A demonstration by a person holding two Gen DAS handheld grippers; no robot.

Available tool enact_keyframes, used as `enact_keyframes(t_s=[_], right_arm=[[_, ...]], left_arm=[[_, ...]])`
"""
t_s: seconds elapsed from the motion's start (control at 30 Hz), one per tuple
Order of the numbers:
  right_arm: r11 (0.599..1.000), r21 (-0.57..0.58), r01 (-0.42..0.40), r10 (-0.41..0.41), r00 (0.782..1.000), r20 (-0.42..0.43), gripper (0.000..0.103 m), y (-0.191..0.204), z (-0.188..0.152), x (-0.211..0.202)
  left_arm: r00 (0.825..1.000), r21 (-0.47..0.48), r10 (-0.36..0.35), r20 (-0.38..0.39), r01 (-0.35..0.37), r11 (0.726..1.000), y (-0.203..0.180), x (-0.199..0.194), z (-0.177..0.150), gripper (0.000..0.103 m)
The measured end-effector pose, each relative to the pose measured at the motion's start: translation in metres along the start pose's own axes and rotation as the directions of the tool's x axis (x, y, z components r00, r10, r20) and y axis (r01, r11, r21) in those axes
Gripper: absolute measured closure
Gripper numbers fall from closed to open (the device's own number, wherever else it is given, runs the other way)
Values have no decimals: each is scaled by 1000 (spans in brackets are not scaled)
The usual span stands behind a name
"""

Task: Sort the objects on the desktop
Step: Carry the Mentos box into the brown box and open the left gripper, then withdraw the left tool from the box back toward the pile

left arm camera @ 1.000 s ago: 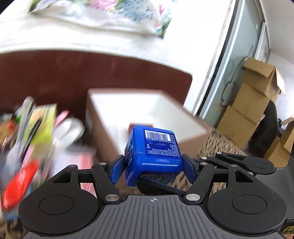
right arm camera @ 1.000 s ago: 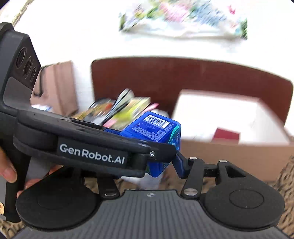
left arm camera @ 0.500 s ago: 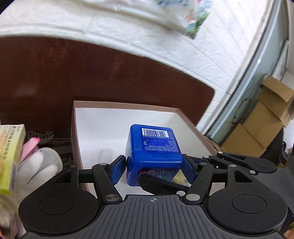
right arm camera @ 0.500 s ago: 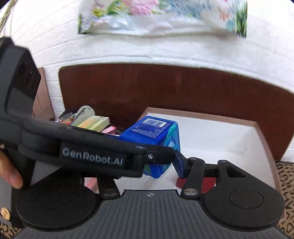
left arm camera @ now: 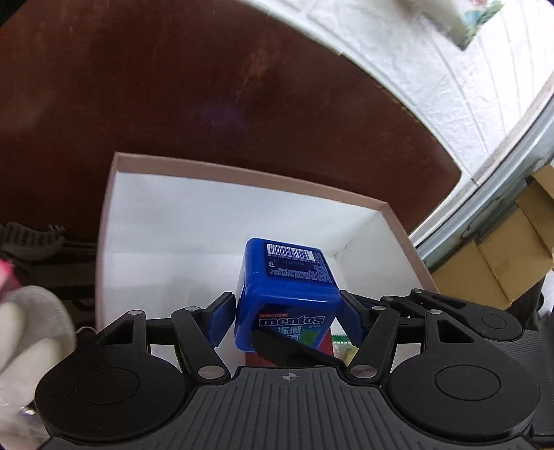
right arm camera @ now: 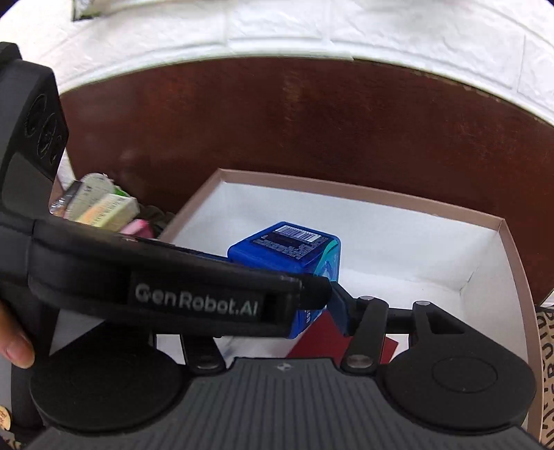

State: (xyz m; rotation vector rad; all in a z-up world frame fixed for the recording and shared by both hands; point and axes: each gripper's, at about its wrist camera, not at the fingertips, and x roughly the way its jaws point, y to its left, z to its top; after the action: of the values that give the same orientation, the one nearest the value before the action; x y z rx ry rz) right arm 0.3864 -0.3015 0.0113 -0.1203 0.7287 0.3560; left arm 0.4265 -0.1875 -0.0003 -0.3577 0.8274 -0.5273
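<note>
A blue Mentos box (left arm camera: 286, 287) with a barcode on top is clamped between the blue pads of my left gripper (left arm camera: 287, 318), held above the white inside of an open cardboard box (left arm camera: 214, 214). In the right wrist view the same Mentos box (right arm camera: 294, 249) shows over the cardboard box (right arm camera: 398, 225), with the left gripper's body (right arm camera: 155, 277) across the front. That body hides my right gripper's left finger, so its jaws cannot be judged. A dark red flat item (right arm camera: 332, 339) lies on the box floor under the Mentos box.
A pile of packets and small boxes (right arm camera: 104, 207) lies left of the cardboard box. A brown headboard-like panel (left arm camera: 207, 104) and white brick wall (right arm camera: 311, 31) stand behind. Stacked cartons (left arm camera: 512, 249) stand at the right. A white soft object (left arm camera: 27, 329) is at the left edge.
My left gripper has carried the Mentos box forward and down over the open cardboard box. The pile of packets has slid out to the left of view.
</note>
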Motion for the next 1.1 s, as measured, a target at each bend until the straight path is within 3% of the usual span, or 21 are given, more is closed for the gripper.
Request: enact_keyframes(t_s=[0.1,0.13,0.2,0.27,0.4,0.8,1.1], right_arm=[[1000,-12,28,-28,1000,-14,42,-3,0,9],[999,-20,41,-42,999,-17,41,-3,1,12],[997,-32,66,-67,998,-17,23,-3,-1,14],[994,-41,103,-103,995,4,17,-3,-3,12],[991,-23,133,-133,991,9,4,-6,-7,6],[988,6,153,-153,987,-39,0,1,-20,-19],[985,60,164,-160,985,-68,0,19,-30,-43]], left_arm=[[1000,29,18,12,-18,999,-3,6,-2,20],[999,23,21,24,-22,999,-3,5,-2,13],[1000,27,-22,11,21,999,-3,2,-1,6],[999,48,-44,-6,44,998,-5,-1,-3,0],[1000,72,-28,-3,28,997,-12,-7,-8,0],[1000,90,-17,-13,18,996,-27,-32,-22,0],[999,130,40,24,-43,991,-47,-62,-42,0]])
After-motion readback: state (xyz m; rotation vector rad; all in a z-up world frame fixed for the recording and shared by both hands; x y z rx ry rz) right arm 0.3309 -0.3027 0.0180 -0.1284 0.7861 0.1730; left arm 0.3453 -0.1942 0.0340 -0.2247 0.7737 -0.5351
